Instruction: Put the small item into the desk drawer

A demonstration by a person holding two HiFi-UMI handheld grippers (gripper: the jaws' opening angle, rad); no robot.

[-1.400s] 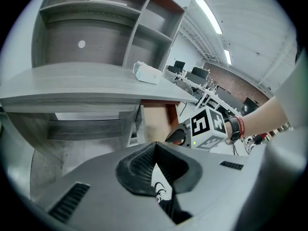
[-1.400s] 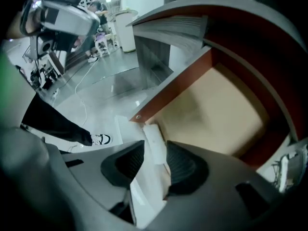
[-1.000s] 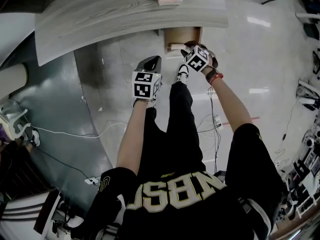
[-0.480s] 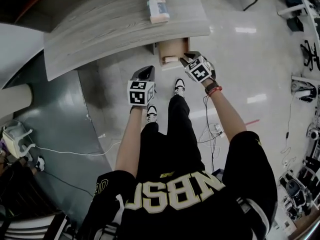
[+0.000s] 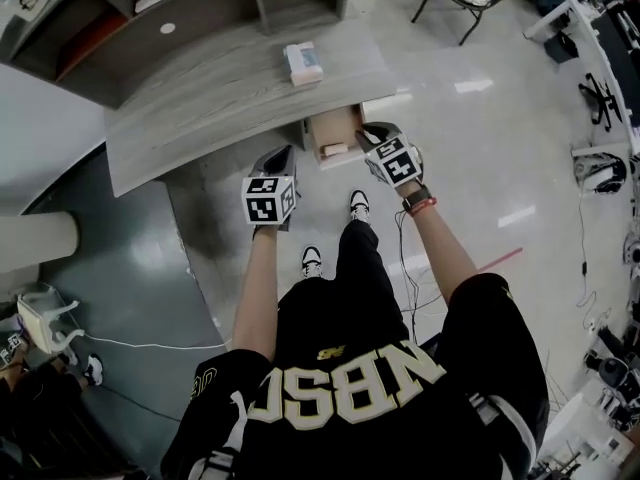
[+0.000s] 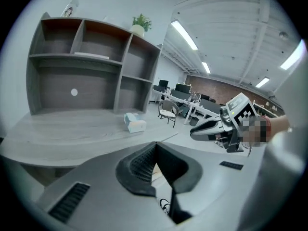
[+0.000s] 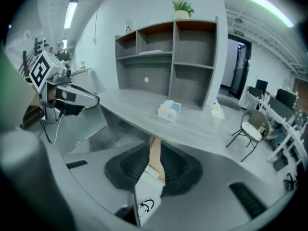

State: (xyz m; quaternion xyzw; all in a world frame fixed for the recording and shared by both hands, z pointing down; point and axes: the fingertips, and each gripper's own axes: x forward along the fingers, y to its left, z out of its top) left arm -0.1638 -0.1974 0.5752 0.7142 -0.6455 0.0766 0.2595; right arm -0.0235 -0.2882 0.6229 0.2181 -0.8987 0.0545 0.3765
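Left tongs (image 5: 279, 158) are pressed together and empty, in front of the table (image 5: 200, 108). The small white item (image 5: 333, 150) lies in the open drawer (image 5: 342, 125). Right tongs (image 5: 372, 134), just beside the drawer, have been narrowing and stand slightly apart with nothing between them.

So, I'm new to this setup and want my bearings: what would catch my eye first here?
The open drawer under the front edge of the desk, with a small pale item in it. Before it hang the left gripper and the right gripper, each with a marker cube; the right one's tongs have just been closing with nothing between them. A box sits on the desk.
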